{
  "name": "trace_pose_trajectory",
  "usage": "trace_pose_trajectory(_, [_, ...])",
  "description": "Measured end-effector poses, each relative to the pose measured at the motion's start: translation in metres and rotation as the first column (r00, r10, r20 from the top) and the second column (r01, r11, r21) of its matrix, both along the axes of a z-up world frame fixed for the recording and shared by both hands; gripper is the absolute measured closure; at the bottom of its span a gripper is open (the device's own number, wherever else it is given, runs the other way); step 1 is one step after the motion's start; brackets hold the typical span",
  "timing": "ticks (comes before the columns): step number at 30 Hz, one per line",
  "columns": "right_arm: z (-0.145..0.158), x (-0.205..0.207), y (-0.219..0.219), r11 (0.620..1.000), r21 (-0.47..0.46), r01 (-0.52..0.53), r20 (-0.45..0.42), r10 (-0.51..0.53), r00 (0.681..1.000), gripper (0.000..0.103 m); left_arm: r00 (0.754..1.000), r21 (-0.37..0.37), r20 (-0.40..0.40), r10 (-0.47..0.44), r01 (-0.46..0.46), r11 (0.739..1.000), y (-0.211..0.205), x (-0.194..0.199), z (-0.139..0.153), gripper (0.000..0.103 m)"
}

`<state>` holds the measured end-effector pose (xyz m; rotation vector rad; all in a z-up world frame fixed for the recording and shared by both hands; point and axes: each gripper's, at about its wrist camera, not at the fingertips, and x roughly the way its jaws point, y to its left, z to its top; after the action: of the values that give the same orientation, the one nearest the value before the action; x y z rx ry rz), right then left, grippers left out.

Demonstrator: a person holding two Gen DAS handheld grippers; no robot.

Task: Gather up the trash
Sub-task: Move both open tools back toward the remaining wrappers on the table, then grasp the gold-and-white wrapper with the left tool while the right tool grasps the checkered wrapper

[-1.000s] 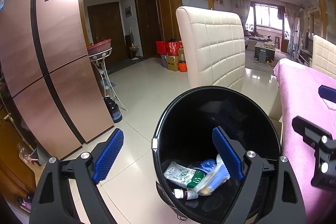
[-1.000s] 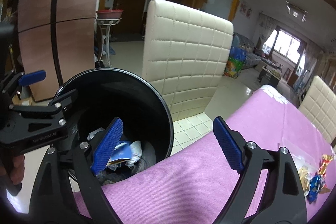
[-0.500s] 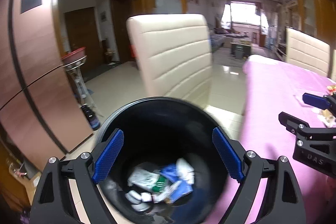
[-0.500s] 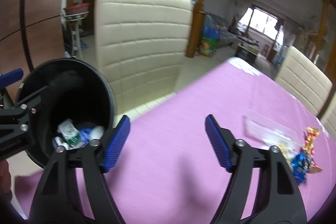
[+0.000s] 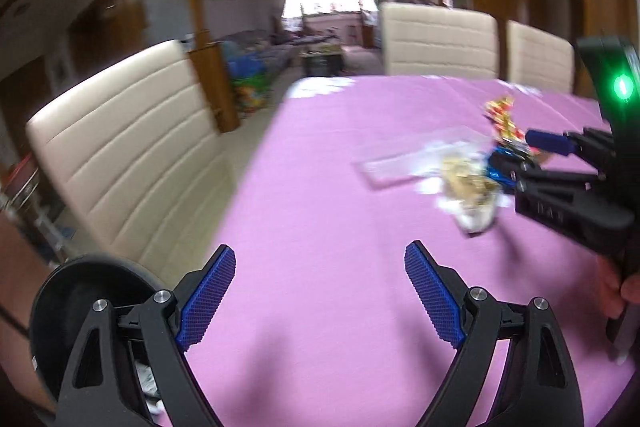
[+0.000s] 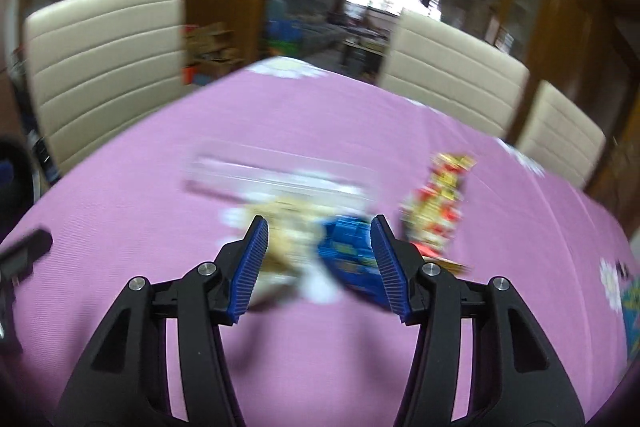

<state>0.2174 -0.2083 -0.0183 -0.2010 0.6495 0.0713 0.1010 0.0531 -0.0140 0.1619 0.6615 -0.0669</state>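
Note:
Over the purple tablecloth (image 5: 320, 195) my left gripper (image 5: 320, 263) stands open and empty. The black trash bin (image 5: 76, 291) shows at the lower left, beside the table edge. A small heap of trash lies on the cloth: a clear plastic piece (image 6: 256, 171), a beige wrapper (image 6: 288, 227), a blue wrapper (image 6: 352, 251) and a red-gold wrapper (image 6: 444, 203). My right gripper (image 6: 319, 227) is low over the heap with its jaws closing. The beige and blue wrappers sit between its pads. Blur hides whether the pads press on them.
Cream padded chairs stand along the table's left side (image 5: 132, 155) and far side (image 5: 440, 39). A hand (image 5: 624, 299) holds the right gripper's handle at the right edge. A flower print (image 6: 612, 279) marks the cloth at the right.
Both grippers swung right from the bin to the table. The bin slid to the lower left. The right gripper's jaws narrowed and now straddle the wrappers.

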Motion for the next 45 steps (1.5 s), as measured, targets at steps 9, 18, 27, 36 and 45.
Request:
trace_pose_trajectory(9, [-0.015, 0.015, -0.064, 0.988, 0.093, 0.124, -0.059, -0.119, 0.991, 0.048, 0.978, -0.051, -0.169, -0.124, 0.117, 0.992, -0.078, 0.045, -0.021, 0.018])
trace_pose_trajectory(18, [-0.03, 0.039, -0.081, 0.97, 0.187, 0.158, -0.184, -0.123, 0.975, 0.047, 0.969, -0.066, -0.231, -0.092, 0.079, 0.995, -0.098, 0.075, -0.035, 0.018])
trace_pose_trajectory(27, [-0.039, 0.042, -0.078, 0.968, 0.17, 0.185, -0.234, -0.143, 0.962, 0.078, 0.972, -0.098, -0.213, -0.096, 0.076, 0.992, -0.094, 0.079, -0.037, 0.025])
trace_pose_trajectory(36, [-0.031, 0.029, -0.061, 0.982, 0.128, 0.136, -0.182, -0.112, 0.977, 0.079, 0.968, -0.14, -0.213, -0.131, 0.102, 0.985, -0.088, 0.071, -0.033, 0.097])
trace_pose_trajectory(45, [-0.027, 0.026, -0.064, 0.98, 0.135, 0.148, -0.164, -0.125, 0.979, 0.079, 0.973, -0.16, -0.14, -0.182, 0.159, 0.974, -0.091, 0.054, -0.014, 0.098])
